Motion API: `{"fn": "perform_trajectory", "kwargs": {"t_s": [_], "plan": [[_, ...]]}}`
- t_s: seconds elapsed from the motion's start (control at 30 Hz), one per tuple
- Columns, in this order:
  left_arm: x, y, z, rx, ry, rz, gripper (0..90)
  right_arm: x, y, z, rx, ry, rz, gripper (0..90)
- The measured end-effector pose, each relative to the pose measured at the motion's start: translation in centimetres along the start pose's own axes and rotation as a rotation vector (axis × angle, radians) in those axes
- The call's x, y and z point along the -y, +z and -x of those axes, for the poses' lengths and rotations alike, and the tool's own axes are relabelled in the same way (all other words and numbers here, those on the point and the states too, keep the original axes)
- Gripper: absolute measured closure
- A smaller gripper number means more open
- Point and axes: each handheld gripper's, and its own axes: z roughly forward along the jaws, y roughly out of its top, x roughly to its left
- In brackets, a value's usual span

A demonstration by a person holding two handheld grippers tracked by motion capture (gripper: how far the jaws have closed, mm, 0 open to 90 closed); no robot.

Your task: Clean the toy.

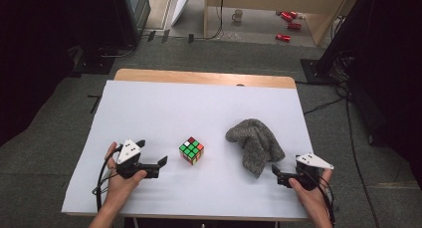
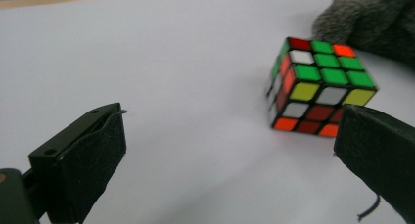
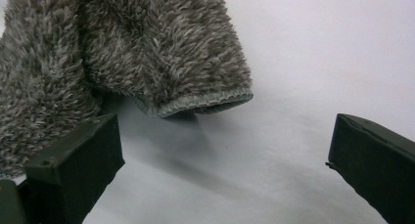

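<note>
Both hands rest low on the worktop (image 1: 149, 108), left claw (image 1: 160, 163) and right claw (image 1: 275, 171) wide open, empty. The cube (image 1: 191, 150), hard, light and slick, lies mid-worktop: pinch opposite flat faces. The soft cloth (image 1: 255, 141) lies just before the right claw: pinch its hem.

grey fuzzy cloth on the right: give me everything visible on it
The grey fuzzy cloth is a soft, shaggy fleece-like piece, mottled grey, with a stitched hem along one edge. It lies crumpled and folded on the white table, right of the cube. In the high view nothing grips it. The right gripper sits open just at its near end, one of its fingers beside the pile; contact can't be told.
</note>
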Motion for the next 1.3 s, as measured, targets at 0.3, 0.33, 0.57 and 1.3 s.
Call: {"fn": "perform_trajectory", "kwargs": {"t_s": [0.3, 0.33, 0.57, 1.3], "plan": [[1.8, -2.1, -3.3, -0.125, -0.052, -0.075, 0.0, 0.1, 0.4, 0.0, 0.041, -0.005, -0.046, 0.0], [2.0, -2.3, -3.6, -0.15, -0.056, -0.088, 0.0, 0.1, 0.5, 0.0, 0.043, -0.001, -0.054, 0.0], [3.1, -3.4, -6.0, -0.239, -0.088, -0.171, 0.0, 0.2, 1.1, -0.3, 0.079, -0.035, -0.108, 0.0], [3.6, -2.1, -5.8, -0.245, -0.047, -0.303, 0.0, 0.3, 1.5, -0.3, 0.08, -0.03, -0.138, 0.0]]}}
